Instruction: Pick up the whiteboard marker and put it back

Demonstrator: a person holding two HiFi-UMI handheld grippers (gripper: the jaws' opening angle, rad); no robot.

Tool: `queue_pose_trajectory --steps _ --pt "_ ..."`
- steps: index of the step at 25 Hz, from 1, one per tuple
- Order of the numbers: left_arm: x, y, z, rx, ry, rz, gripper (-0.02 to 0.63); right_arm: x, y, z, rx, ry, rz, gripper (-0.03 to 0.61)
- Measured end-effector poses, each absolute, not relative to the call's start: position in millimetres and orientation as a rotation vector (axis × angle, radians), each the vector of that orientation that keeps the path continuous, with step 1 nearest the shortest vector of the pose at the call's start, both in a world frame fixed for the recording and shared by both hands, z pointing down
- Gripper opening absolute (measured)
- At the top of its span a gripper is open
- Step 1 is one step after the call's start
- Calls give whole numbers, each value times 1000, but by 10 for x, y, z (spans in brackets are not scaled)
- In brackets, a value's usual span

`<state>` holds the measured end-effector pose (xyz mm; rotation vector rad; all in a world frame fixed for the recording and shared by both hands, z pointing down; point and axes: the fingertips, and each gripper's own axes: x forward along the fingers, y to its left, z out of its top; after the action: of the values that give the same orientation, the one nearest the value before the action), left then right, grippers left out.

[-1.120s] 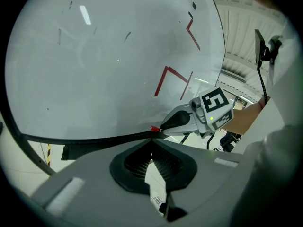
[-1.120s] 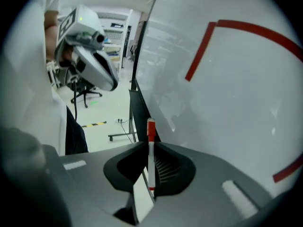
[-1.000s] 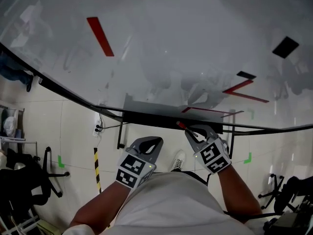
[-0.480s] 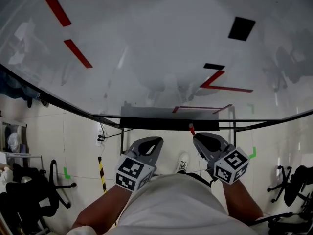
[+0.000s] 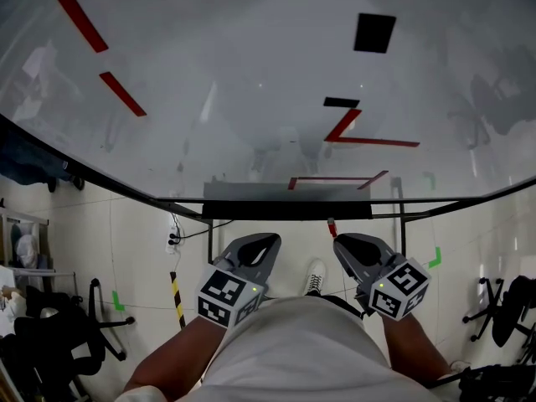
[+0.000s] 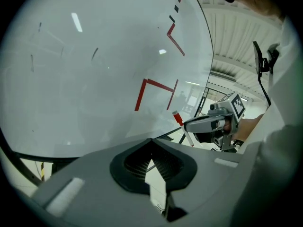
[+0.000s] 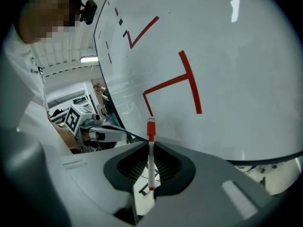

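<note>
Close to the person's waist, the left gripper (image 5: 266, 240) is pressed together on nothing. Just beside it, the right gripper (image 5: 341, 241) pinches the whiteboard marker (image 7: 151, 157), whose red cap (image 5: 332, 227) pokes past the jaw tips. Beyond hangs the whiteboard (image 5: 243, 65), marked with red strokes (image 5: 371, 141).

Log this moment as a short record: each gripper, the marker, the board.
Left gripper: jaws together, nothing between them
Right gripper: jaws shut on the whiteboard marker
Marker: white barrel, red cap end toward the whiteboard
Whiteboard: red strokes and black patches on it
Task stage: marker held, not yet put back
</note>
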<state>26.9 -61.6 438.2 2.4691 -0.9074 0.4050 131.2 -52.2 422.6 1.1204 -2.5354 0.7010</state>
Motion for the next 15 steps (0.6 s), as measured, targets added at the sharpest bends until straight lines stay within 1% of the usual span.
queue_pose_trajectory --steps 15 --pt "341 -597 4459 2453 -876 435 17 1304 -464 4255 1123 -2530 688 40"
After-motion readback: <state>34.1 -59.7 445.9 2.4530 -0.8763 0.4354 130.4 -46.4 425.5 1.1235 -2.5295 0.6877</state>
